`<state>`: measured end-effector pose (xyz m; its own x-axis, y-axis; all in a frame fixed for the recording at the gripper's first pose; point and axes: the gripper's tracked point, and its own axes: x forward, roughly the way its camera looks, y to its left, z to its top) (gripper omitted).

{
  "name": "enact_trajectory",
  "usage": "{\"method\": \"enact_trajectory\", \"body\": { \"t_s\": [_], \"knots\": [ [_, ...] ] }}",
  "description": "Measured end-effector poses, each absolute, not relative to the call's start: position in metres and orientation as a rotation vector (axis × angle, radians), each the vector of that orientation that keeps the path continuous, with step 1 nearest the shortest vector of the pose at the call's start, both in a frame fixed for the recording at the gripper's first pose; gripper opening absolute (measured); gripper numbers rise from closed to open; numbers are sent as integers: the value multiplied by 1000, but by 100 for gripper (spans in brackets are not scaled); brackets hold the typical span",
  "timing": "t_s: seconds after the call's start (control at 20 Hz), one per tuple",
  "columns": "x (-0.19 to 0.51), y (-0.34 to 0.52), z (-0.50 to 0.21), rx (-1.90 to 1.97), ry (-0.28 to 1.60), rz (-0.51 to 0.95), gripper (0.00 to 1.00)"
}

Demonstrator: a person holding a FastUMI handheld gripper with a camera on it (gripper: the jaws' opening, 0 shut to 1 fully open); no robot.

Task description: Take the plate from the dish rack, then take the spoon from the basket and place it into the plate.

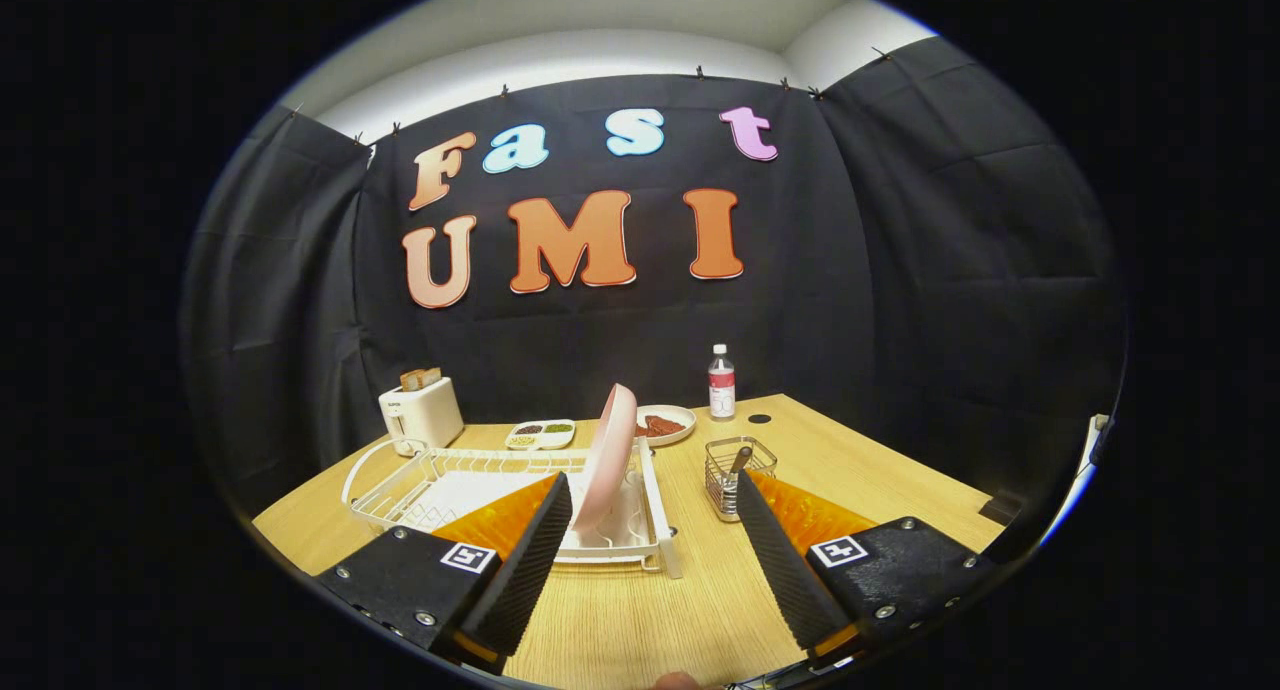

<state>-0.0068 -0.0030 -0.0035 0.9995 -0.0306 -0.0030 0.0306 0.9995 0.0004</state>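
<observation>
My hand-held gripper [655,545] is spread wide and holds nothing; the pink plate [610,455] stands on edge in the white dish rack [430,480] just ahead of my left finger, its thin rim toward me, with the spoon basket [738,475] further right.

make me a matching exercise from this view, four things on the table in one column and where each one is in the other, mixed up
Things:
1. pink plate
2. spoon
3. toaster
4. water bottle

Places:
A. by the back wall, beyond the wire basket
B. standing on edge in the white dish rack
C. at the far corner, beyond the rack's far end
D. handle up in the wire basket

Pairs: 1-B, 2-D, 3-C, 4-A

The hand-held gripper is open, holding nothing.
</observation>
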Motion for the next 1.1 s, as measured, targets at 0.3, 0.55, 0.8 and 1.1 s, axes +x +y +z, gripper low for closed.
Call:
{"method": "enact_trajectory", "body": {
  "t_s": [0.3,0.55,0.8,1.1],
  "knots": [
    [-7,-6,-4,-11,3,-44,98],
    [-6,-2,-7,-3,10,-37,98],
    [2,10,2,-8,9,-41,98],
    [30,39,18,-80,0,-66,98]
  ]
}}
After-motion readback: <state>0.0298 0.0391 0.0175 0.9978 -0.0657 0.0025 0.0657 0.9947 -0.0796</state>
